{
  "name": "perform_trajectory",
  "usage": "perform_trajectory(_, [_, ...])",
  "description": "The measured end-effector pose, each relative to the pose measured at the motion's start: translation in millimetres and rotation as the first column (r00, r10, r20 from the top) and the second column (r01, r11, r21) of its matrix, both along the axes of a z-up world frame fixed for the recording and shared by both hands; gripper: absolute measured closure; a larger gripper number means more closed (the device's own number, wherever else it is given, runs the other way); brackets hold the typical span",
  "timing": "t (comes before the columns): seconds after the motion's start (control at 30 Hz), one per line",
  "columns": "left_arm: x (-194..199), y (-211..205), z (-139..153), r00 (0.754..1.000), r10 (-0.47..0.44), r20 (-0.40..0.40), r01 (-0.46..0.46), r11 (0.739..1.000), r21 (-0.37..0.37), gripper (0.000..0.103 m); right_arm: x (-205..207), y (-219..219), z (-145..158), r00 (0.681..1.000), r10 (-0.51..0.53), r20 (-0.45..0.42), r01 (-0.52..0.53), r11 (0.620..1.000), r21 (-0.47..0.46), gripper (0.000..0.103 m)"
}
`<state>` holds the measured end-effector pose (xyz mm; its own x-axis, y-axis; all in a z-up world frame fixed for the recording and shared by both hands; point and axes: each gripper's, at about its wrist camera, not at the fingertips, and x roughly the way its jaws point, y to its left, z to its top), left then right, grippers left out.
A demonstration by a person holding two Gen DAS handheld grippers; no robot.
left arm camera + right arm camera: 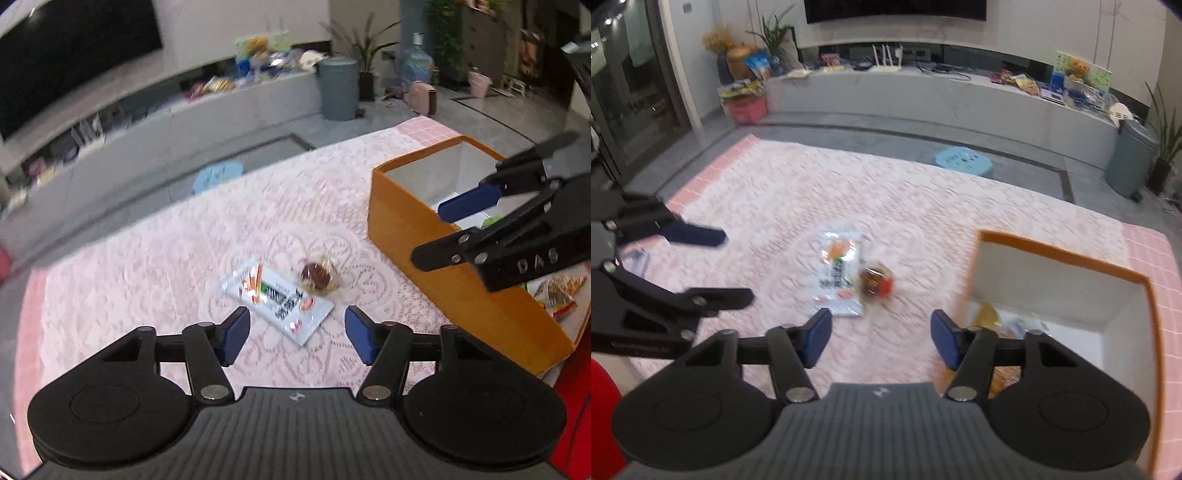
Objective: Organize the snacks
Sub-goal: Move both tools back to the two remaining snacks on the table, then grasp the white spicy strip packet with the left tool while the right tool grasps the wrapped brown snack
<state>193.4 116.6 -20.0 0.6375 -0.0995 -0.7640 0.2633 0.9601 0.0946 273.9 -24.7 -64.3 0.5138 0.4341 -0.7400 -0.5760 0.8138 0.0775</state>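
Note:
A white snack packet point(277, 299) point(838, 273) lies flat on the pink lace tablecloth point(147, 266). A round brown snack in clear wrap point(317, 277) point(875, 282) rests just to its right, touching or nearly touching it. My left gripper point(297, 325) point(733, 266) hovers on the near side of the packet, open, with nothing between its blue pads. My right gripper point(881, 328) point(430, 232) is open and empty too, over the near left corner of the orange box point(424, 258) point(1052, 254). Inside the box lie several snack bags point(561, 291) point(1001, 325).
The table's far edge drops to a grey floor with a light blue stool point(218, 175) point(962, 160). A grey bin point(338, 88) point(1130, 162) and a long low TV bench point(923, 92) stand behind. Something red point(576, 406) point(602, 406) sits at the near edge between the grippers.

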Motion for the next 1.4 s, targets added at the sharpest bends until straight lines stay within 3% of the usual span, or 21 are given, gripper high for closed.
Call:
perform_trajectory(0.2, [11, 15, -11, 0.995, 0.086, -0.049, -0.089, 0.995, -0.051, 0.051, 2, 28, -17, 1.0, 0.03, 0.003, -0.03, 0.999, -0.015, 0.051])
perform_trajectory(0.47, [33, 38, -38, 0.978, 0.185, -0.096, -0.197, 0.97, -0.144, 0.059, 24, 48, -48, 0.999, 0.024, -0.034, -0.027, 0.997, -0.072, 0.068])
perform_trajectory(0.6, [44, 43, -54, 0.967, 0.224, -0.119, -0.243, 0.955, -0.173, 0.061, 38, 60, -61, 0.999, 0.033, -0.022, -0.035, 0.991, -0.125, 0.071])
perform_trajectory(0.7, [52, 42, -62, 0.962, 0.246, -0.116, -0.263, 0.95, -0.166, 0.06, 51, 68, -67, 0.999, 0.042, -0.034, -0.046, 0.99, -0.131, 0.07])
perform_trajectory(1.0, [67, 56, -72, 0.95, 0.31, -0.034, -0.311, 0.939, -0.147, 0.051, 89, 92, -86, 0.998, 0.026, -0.055, -0.036, 0.982, -0.186, 0.046])
perform_trajectory(1.2, [81, 72, -84, 0.929, 0.345, -0.137, -0.369, 0.895, -0.249, 0.051, 102, 110, -93, 0.999, 0.031, -0.043, -0.04, 0.973, -0.225, 0.044])
perform_trajectory(1.3, [83, 76, -91, 0.92, 0.363, -0.15, -0.392, 0.875, -0.285, 0.051, 105, 114, -96, 0.999, 0.045, -0.025, -0.049, 0.969, -0.242, 0.048])
perform_trajectory(1.37, [84, 80, -95, 0.914, 0.369, -0.17, -0.406, 0.854, -0.326, 0.051, 107, 115, -100, 0.998, 0.056, -0.04, -0.064, 0.967, -0.245, 0.06])
perform_trajectory(1.4, [85, 82, -97, 0.911, 0.371, -0.181, -0.412, 0.843, -0.345, 0.051, 108, 115, -102, 0.997, 0.061, -0.054, -0.072, 0.968, -0.241, 0.061])
